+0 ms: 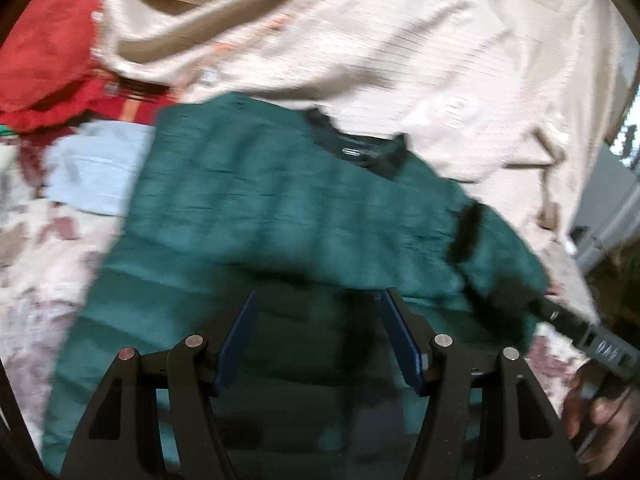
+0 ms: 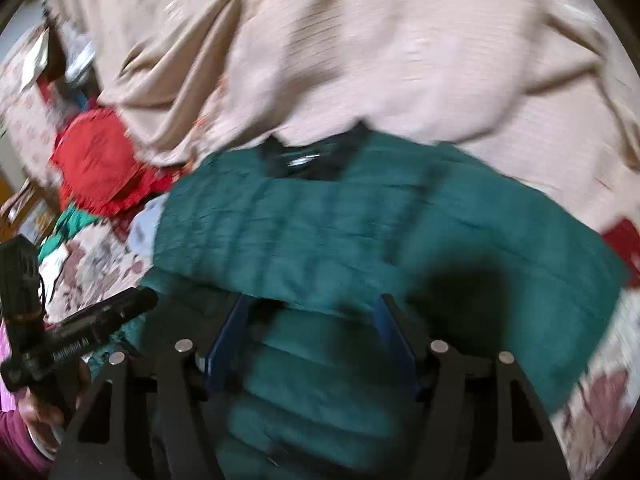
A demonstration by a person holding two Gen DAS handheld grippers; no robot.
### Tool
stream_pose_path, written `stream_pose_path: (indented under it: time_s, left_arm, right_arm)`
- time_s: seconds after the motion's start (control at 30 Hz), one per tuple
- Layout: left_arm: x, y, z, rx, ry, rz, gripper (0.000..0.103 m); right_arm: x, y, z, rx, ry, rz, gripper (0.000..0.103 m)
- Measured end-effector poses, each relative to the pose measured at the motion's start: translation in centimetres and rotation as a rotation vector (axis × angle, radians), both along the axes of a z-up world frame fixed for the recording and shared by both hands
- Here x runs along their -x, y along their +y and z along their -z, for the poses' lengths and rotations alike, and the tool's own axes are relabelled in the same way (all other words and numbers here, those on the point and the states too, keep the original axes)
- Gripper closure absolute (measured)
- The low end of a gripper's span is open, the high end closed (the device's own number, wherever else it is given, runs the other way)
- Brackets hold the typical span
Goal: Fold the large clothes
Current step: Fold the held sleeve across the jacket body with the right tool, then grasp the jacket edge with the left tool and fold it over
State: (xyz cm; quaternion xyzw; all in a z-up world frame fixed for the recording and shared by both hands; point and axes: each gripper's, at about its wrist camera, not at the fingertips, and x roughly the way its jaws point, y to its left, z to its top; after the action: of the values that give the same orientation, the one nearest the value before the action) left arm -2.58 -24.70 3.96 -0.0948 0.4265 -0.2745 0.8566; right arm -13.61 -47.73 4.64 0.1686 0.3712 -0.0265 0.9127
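A dark green quilted jacket (image 1: 280, 208) lies spread on a floral bedspread, its black collar (image 1: 360, 148) at the far side. It also shows in the right wrist view (image 2: 340, 232). My left gripper (image 1: 318, 300) is open and empty, held just above the jacket's near part. My right gripper (image 2: 312, 304) is open and empty above the jacket too. The right gripper's body shows at the lower right of the left wrist view (image 1: 592, 344); the left gripper's body shows at the lower left of the right wrist view (image 2: 80, 336). Both views are motion-blurred.
A large cream cloth (image 1: 360, 40) is heaped behind the jacket, also in the right wrist view (image 2: 380, 48). A red garment (image 1: 52, 60) and a light blue one (image 1: 96, 168) lie at the left. The floral bedspread (image 1: 36, 260) surrounds the jacket.
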Motion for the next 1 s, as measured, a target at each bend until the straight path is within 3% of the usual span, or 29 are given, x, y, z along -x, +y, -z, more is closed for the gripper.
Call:
stream_pose_path:
  time_s: [0.07, 0.13, 0.2, 0.33, 0.5, 0.57, 0.6, 0.63, 0.7, 0.83, 1.0]
  left_arm:
    - [-0.6, -2.1, -0.4, 0.054, 0.035, 0.048, 0.056]
    - [-1.6, -4.9, -0.5, 0.099, 0.064, 0.099, 0.045]
    - [-2.3, -7.5, -0.5, 0.107, 0.094, 0.131, 0.045]
    - [-3.2, -14.4, 0.2, 0.053, 0.125, 0.223, 0.045]
    - [-3.8, -20.0, 1.5, -0.028, 0.102, 0.24, 0.046]
    - [-4.4, -21.3, 2.6, -0.013, 0.143, 0.24, 0.068]
    - [-4.6, -21.9, 3.1, -0.022, 0.169, 0.245, 0.09]
    - [-4.6, -22.0, 3.2, -0.041, 0.171, 0.236, 0.099]
    - [-3.9, -21.3, 2.2, -0.045, 0.118, 0.215, 0.102]
    - [-2.3, -18.1, -1.8, -0.072, -0.056, 0.173, 0.103]
    - [-2.9, -11.9, -5.5, -0.023, -0.133, 0.076, 0.103]
  right_arm:
    - [2.4, -2.1, 0.4, -0.037, -0.005, 0.087, 0.027]
    - [4.6, -4.2, 1.4, -0.09, -0.006, 0.194, 0.026]
    - [6.0, -5.5, 2.3, -0.138, -0.014, 0.259, 0.026]
    - [8.0, -7.1, 3.8, -0.141, -0.058, 0.35, 0.026]
    - [8.9, -8.3, 4.4, -0.102, -0.101, 0.405, 0.026]
    - [9.0, -8.6, 4.7, -0.099, -0.112, 0.404, 0.026]
    - [8.9, -8.7, 4.8, -0.099, -0.111, 0.401, 0.026]
    - [9.0, -8.7, 4.8, -0.1, -0.113, 0.396, 0.026]
    - [9.0, -9.0, 4.9, -0.099, -0.117, 0.389, 0.026]
    - [10.0, -9.6, 4.5, -0.121, -0.162, 0.413, 0.026]
    - [10.6, -9.4, 3.9, -0.101, -0.214, 0.436, 0.026]
